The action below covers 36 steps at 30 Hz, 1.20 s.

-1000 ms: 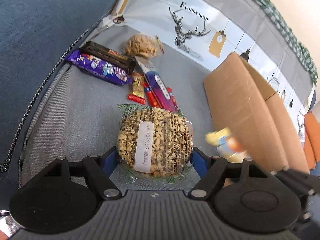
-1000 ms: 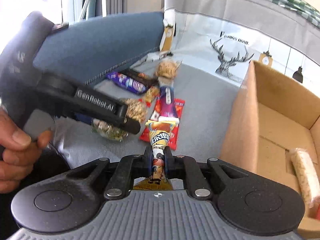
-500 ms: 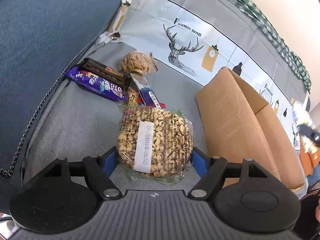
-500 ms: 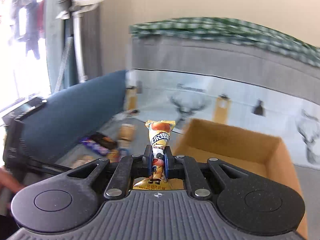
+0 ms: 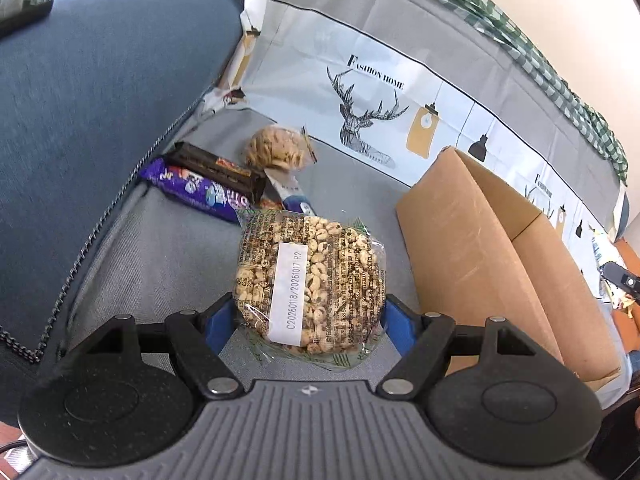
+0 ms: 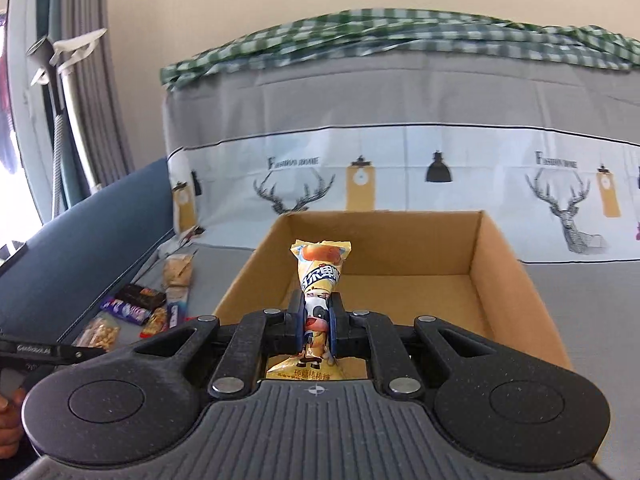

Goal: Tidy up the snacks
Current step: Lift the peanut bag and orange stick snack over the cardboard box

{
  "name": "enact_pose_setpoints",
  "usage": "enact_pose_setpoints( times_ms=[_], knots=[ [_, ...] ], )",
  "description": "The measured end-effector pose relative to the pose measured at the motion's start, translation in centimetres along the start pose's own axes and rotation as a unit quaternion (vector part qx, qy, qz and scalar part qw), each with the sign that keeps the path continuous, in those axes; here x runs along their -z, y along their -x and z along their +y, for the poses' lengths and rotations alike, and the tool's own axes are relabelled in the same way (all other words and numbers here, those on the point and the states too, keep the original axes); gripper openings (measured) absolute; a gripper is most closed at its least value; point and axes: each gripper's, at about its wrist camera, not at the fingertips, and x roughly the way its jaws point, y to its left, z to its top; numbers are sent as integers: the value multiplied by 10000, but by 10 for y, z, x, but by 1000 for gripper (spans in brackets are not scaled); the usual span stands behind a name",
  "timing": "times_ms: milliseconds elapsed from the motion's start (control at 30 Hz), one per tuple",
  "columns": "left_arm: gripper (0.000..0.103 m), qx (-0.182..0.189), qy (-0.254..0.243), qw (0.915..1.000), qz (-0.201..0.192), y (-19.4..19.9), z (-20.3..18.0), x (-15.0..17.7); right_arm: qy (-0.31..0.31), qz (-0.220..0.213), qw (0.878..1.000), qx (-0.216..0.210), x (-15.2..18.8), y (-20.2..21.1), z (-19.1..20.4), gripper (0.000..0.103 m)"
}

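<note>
The right tongs (image 6: 317, 326) are clamping a yellow snack packet (image 6: 320, 276) between their blue pads, jaws nearly together, with the packet standing upright above them. The packet is sitting in front of the open cardboard box (image 6: 504, 256), whose interior is showing bare brown walls and floor from this view.

The left tongs (image 5: 306, 320) are standing wide, with both blue pads pressing the sides of a clear bag of puffed grain (image 5: 310, 284) bearing a white date label. The bag is lying over the grey sofa seat (image 5: 160, 264), just left of the box (image 5: 472, 248).

Beyond the bag, a purple bar (image 5: 196, 192), a dark bar (image 5: 218, 166), a round cracker bag (image 5: 276, 148) and a white-blue packet (image 5: 292, 194) are lying clustered near the blue cushion (image 5: 92, 92).
</note>
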Motion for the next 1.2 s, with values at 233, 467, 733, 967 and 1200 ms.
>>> enact_pose_setpoints(
  times_ms=[233,467,733,967,1200],
  knots=[
    [80,254,14,9996,-137,16,-43,-18,-296,-264,9986,363,-2,12,-25,12],
    [80,718,-230,9961,-460,37,-118,-42,-595,-411,9956,604,-2,16,-41,12],
    [80,1103,-467,9916,-489,37,-198,-53,-533,-641,9926,881,-2,22,-45,12],
    [80,1278,-642,9889,-409,32,-236,-49,-521,-716,9917,936,-3,25,-49,12],
    [80,1294,-753,9882,-327,22,-252,-47,-569,-754,9910,951,-2,27,-54,12]
  ],
)
